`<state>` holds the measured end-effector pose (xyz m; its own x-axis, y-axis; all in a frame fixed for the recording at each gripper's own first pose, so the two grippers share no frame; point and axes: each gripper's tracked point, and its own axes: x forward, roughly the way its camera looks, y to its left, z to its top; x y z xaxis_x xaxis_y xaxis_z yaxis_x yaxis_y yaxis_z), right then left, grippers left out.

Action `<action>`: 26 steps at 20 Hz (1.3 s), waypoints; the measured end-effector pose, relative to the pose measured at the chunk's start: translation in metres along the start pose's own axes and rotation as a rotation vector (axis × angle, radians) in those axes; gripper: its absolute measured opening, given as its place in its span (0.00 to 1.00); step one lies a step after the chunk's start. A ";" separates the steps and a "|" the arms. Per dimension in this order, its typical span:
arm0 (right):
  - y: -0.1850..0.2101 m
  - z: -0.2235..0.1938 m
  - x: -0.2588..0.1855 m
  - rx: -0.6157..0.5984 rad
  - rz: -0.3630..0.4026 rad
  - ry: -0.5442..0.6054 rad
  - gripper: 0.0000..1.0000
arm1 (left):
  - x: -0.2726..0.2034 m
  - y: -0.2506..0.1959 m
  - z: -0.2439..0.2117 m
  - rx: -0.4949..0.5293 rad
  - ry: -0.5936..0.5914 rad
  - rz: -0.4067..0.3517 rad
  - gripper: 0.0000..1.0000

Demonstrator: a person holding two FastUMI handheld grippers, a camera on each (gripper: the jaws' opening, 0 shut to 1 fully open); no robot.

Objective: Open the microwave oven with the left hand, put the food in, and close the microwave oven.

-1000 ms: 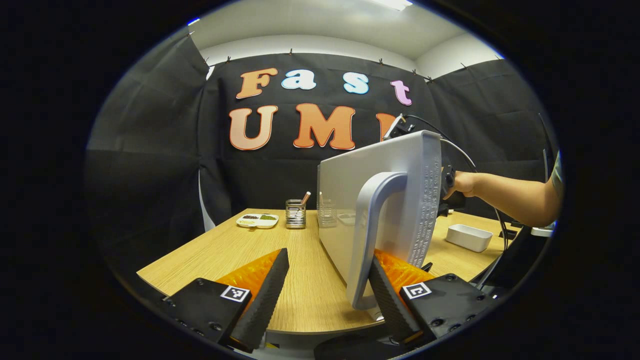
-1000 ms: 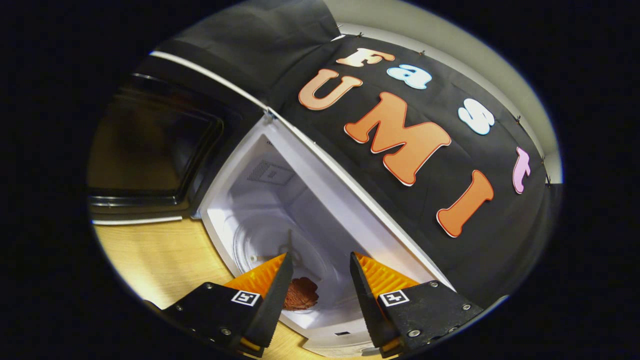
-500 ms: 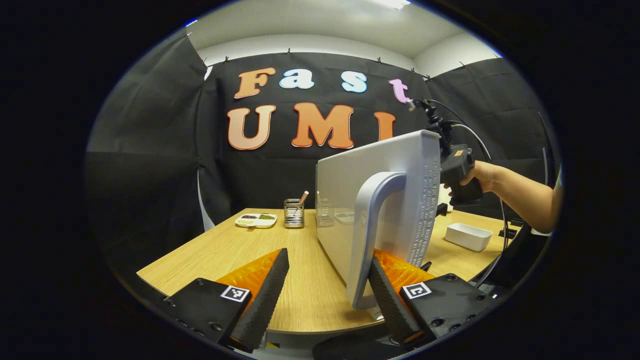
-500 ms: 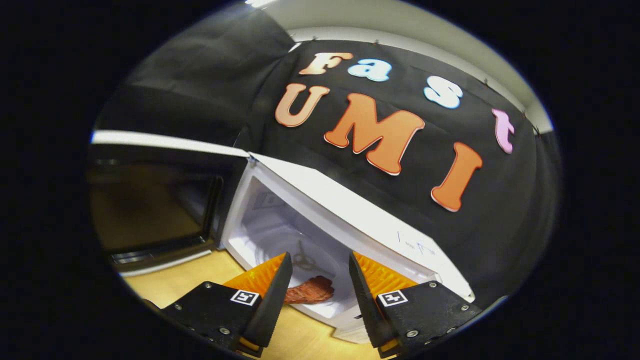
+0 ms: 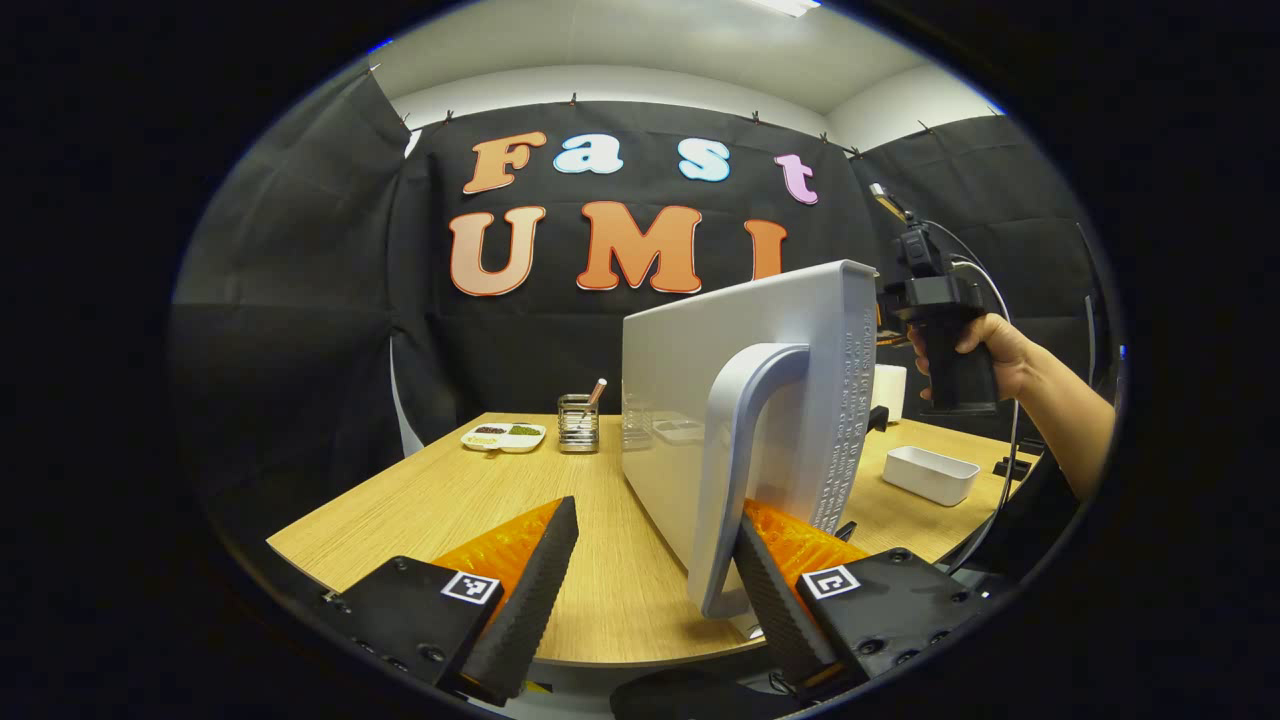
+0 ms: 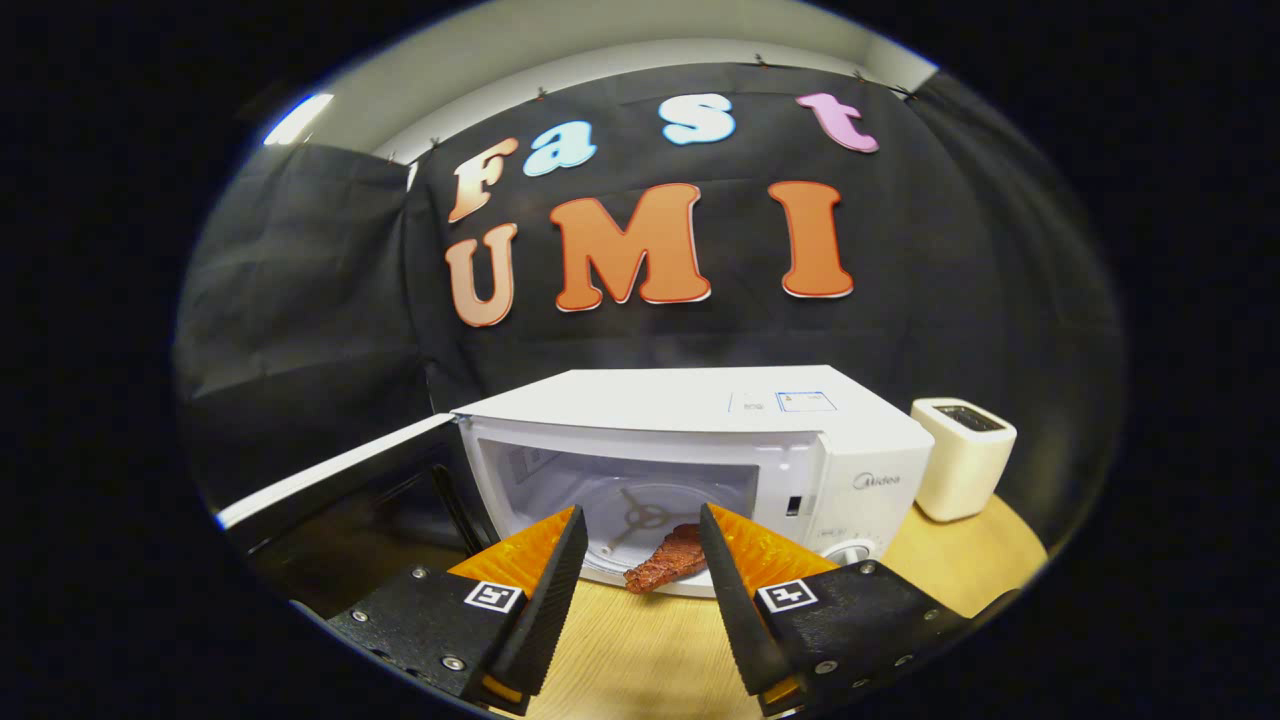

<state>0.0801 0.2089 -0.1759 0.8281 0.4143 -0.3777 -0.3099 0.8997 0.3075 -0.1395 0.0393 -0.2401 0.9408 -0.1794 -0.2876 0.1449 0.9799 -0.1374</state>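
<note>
Hand (image 5: 985, 345) holds right gripper (image 5: 935, 330) upright behind door (image 5: 740, 400).

Even, bright light from a ceiling lamp (image 5: 790, 6); both views sharp, without motion blur. Fisheye bending grows toward the edges. The tabletop (image 5: 470, 490) shows soft sheen, faint shadows.

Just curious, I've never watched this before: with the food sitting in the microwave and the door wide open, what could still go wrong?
1. The food lies at the front edge of the microwave cavity; the closing door might catch it.
2. The left gripper is open, one finger beside the door handle, so a push might slip.
</note>
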 end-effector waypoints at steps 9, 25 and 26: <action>-0.029 0.018 -0.052 0.102 -0.006 -0.073 0.75 | 0.015 -0.051 0.002 0.047 0.008 -0.095 0.87; -0.119 0.008 -0.123 0.349 -0.093 -0.101 0.84 | 0.089 -0.178 0.023 0.114 0.000 -0.298 0.95; -0.125 0.007 -0.126 0.343 -0.102 -0.104 0.84 | 0.096 -0.185 0.026 0.116 -0.007 -0.303 0.95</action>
<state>0.0178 0.0432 -0.1605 0.8951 0.2929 -0.3361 -0.0636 0.8301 0.5540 -0.0682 -0.1568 -0.2175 0.8514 -0.4647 -0.2434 0.4526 0.8853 -0.1069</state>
